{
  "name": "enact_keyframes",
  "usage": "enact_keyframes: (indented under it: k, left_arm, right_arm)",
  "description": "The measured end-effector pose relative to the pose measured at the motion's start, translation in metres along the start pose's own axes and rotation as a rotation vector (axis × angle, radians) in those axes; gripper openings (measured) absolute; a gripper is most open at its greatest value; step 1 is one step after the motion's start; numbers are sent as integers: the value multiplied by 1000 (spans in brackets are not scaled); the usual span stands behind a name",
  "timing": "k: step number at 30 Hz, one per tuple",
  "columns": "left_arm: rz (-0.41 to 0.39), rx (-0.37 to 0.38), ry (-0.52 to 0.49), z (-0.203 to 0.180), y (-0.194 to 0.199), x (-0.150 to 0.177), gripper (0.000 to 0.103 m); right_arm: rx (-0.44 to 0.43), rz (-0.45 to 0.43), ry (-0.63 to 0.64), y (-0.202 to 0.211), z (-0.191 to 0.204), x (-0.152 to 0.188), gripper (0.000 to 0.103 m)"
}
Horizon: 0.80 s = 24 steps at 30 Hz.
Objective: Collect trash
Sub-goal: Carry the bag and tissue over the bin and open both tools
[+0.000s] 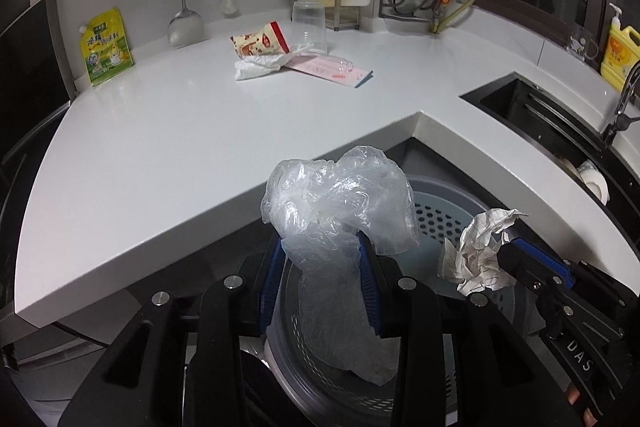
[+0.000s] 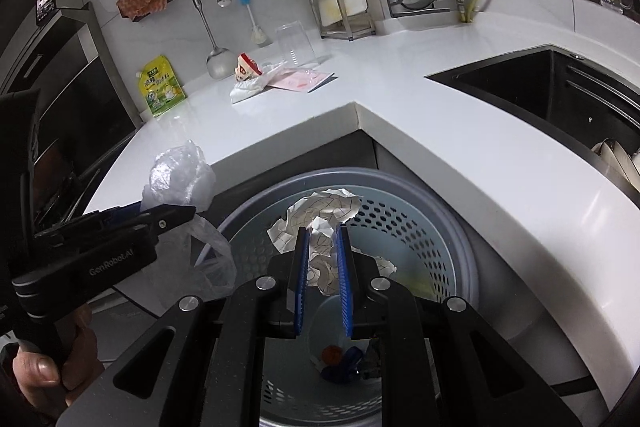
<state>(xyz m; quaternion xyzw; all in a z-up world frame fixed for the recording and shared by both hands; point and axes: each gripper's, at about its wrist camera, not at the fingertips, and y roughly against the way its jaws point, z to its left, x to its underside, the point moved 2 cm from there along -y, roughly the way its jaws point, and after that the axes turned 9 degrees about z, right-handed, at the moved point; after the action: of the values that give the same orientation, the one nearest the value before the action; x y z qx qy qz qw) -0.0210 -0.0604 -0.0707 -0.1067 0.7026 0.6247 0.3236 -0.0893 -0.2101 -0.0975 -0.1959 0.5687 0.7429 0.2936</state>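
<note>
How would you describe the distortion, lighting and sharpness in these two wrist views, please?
Left wrist: strong fisheye bending of the countertop edge, dark vignetted corners, dim cool light; the plastic bag looks sharp. Right wrist: same curvature, soft glare on the counter, dark sink; the crumpled paper is crisp.

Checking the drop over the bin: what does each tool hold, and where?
Left tool: crumpled clear plastic bag, pinched at its narrow middle. Right tool: crumpled grid paper, clamped at its lower part.
</note>
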Motion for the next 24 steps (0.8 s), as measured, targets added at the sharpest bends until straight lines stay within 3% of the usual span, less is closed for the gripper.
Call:
enact_keyframes:
  k: [24]
  left_arm:
    - [79,27,-14,-2,-23,11,37]
  right_arm:
    - [-10,88,-4,-19,-1,17,14]
